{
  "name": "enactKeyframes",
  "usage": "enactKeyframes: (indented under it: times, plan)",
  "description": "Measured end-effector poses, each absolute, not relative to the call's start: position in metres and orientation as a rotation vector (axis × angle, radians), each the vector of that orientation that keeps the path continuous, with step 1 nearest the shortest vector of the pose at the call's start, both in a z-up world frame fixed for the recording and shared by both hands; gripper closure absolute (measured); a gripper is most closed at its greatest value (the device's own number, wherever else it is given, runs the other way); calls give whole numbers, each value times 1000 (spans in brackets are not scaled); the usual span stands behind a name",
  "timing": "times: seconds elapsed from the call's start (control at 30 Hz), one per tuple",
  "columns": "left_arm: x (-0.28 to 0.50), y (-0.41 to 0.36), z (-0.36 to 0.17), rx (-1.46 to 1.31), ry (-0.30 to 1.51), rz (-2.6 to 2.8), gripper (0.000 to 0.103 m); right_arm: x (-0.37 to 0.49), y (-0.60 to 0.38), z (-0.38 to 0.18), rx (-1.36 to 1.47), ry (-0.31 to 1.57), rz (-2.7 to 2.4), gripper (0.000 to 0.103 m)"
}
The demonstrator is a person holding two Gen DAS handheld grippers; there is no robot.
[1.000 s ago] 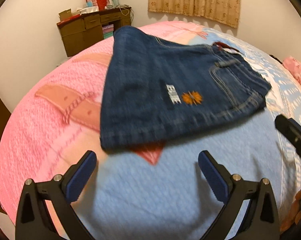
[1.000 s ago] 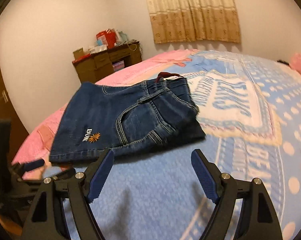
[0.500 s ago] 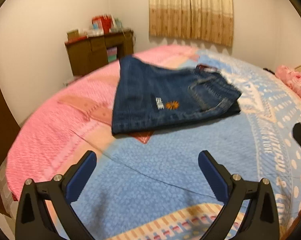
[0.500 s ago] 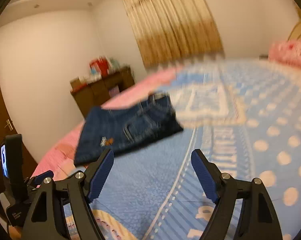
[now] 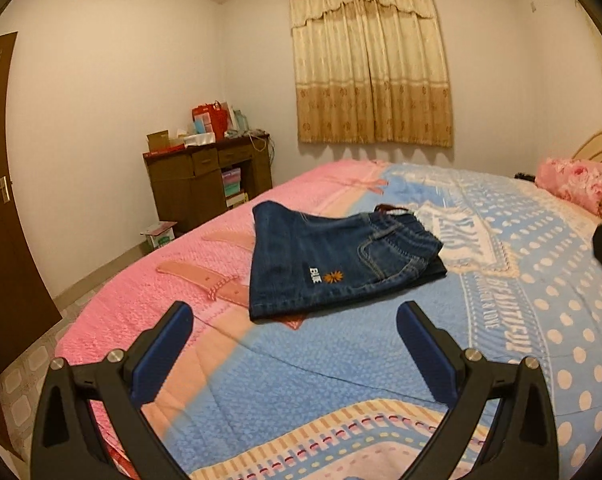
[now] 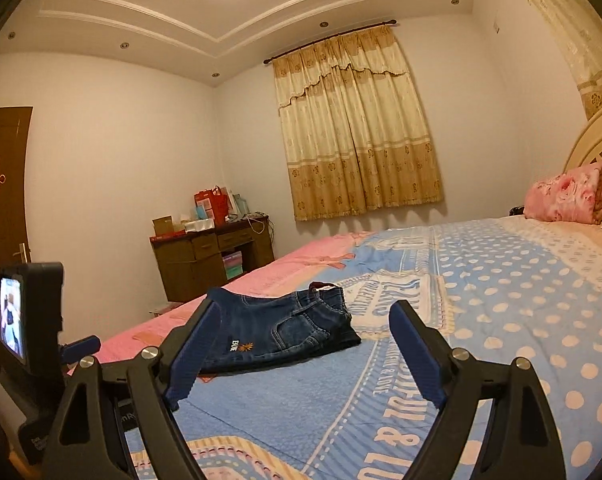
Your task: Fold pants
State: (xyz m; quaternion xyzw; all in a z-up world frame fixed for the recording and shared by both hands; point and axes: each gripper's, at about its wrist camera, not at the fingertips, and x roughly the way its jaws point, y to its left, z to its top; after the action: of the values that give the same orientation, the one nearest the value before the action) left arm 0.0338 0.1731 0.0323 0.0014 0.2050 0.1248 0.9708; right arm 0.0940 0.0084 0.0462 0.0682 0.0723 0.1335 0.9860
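**Pants folded on the bed**

The pants lie folded in a neat flat pile on the bed — half on the pink part, half on the blue. Your left gripper is wide apart and holds nothing. Your right gripper is wide too — both hang above the bed, near the pants, not touching them.

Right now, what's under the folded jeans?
The jeans lie on the bedspread, straddling its pink and blue parts. A red patch pokes out at the near edge; the rest is covered.

Both hand-held grippers, left and right, gape empty.
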Motion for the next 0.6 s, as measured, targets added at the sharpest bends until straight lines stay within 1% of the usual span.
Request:
enactKeyframes:
  times: [0.6]
  plan:
    - [20, 177, 37, 4, 388, 307, 0, 86, 4, 43, 170, 177, 266, 16]
